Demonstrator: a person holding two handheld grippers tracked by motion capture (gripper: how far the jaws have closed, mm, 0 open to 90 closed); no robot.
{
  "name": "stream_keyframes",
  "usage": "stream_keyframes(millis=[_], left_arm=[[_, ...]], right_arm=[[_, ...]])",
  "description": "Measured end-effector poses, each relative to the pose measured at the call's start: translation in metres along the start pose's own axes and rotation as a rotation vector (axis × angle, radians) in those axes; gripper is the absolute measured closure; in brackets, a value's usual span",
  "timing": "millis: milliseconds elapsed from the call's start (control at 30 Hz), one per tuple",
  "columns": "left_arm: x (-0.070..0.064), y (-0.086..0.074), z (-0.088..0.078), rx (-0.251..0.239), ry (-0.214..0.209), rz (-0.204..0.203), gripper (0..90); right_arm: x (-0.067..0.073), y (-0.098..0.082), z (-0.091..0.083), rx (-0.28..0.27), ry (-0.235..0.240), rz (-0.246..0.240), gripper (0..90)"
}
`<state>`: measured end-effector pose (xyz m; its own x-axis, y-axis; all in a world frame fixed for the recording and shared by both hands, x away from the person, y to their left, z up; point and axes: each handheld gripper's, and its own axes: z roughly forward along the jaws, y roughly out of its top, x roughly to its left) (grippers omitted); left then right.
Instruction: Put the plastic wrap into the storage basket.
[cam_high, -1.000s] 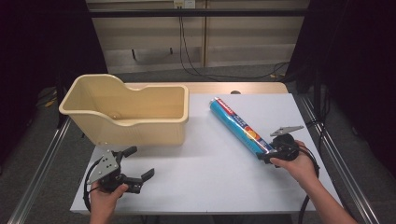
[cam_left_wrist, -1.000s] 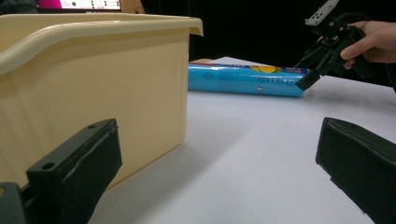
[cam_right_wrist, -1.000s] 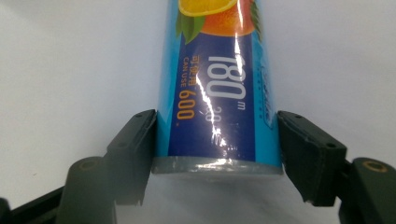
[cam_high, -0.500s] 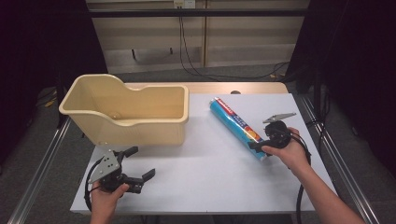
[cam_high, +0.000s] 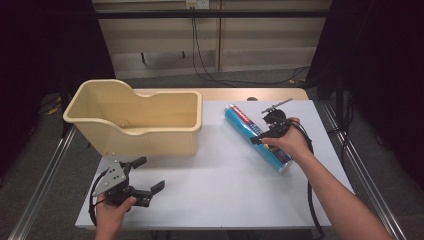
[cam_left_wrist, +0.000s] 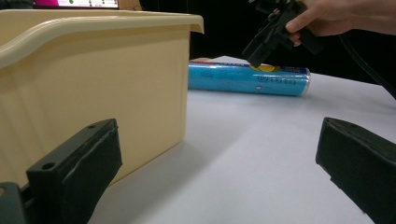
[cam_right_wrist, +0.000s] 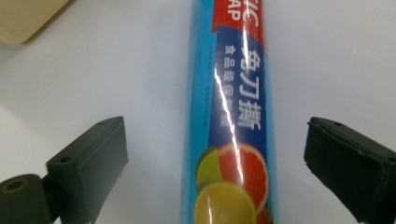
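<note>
The right gripper (cam_high: 260, 136) is held spread above the roll (cam_high: 248, 131), jaws just opened to straddle it; the left gripper (cam_high: 150, 176) is kept open.

right gripper (cam_high: 256, 140) now open above roll (cam_high: 248, 128)

The blue roll (cam_right_wrist: 231, 121) carried white Chinese characters, seemingly "鱼刀撕", down its dark-blue band; at its twelve o'clock end a red panel showed cut-off letters ending "AP".

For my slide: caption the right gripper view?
Right gripper poised with open jaws astride a blue roll lying on the white table.
</note>
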<state>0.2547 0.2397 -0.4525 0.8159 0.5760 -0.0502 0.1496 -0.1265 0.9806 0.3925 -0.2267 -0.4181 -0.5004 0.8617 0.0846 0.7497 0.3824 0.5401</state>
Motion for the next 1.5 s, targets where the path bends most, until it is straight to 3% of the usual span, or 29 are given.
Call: stream_keyframes(millis=[100, 233, 500, 600, 733, 1100, 1200, 1267, 1500], left_arm=[[0.001, 0.0, 0.0, 0.007, -0.004, 0.013, 0.0], [0.002, -0.001, 0.0, 0.009, -0.002, 0.008, 0.0], [0.004, -0.002, -0.001, 0.011, -0.001, 0.007, 0.0], [0.004, -0.002, 0.0, 0.01, -0.005, 0.007, 0.0], [0.004, -0.001, 0.0, 0.013, -0.006, 0.011, 0.0], [0.004, -0.002, 0.001, 0.02, -0.01, 0.009, 0.0], [0.004, -0.002, 0.001, 0.018, -0.008, 0.009, 0.0], [0.004, -0.001, 0.0, 0.014, -0.007, 0.006, 0.0], [0.004, -0.002, -0.001, 0.012, -0.006, 0.005, 0.0]], right_arm=[[-0.004, 0.013, 0.016, 0.067, -0.018, 0.001, 8.2], [-0.007, 0.022, 0.03, 0.125, -0.006, 0.007, 12.6], [-0.01, 0.03, 0.046, 0.183, -0.012, 0.002, 16.1], [-0.01, 0.031, 0.054, 0.238, -0.01, 0.013, 14.3], [-0.012, 0.031, 0.057, 0.266, -0.017, 0.022, 16.8], [-0.011, 0.034, 0.062, 0.309, 0.013, -0.045, 30.7], [-0.01, 0.035, 0.062, 0.323, 0.008, -0.035, 31.6], [-0.011, 0.036, 0.062, 0.337, 0.003, -0.003, 32.2], [-0.009, 0.04, 0.061, 0.397, -0.004, -0.008, 32.6]])
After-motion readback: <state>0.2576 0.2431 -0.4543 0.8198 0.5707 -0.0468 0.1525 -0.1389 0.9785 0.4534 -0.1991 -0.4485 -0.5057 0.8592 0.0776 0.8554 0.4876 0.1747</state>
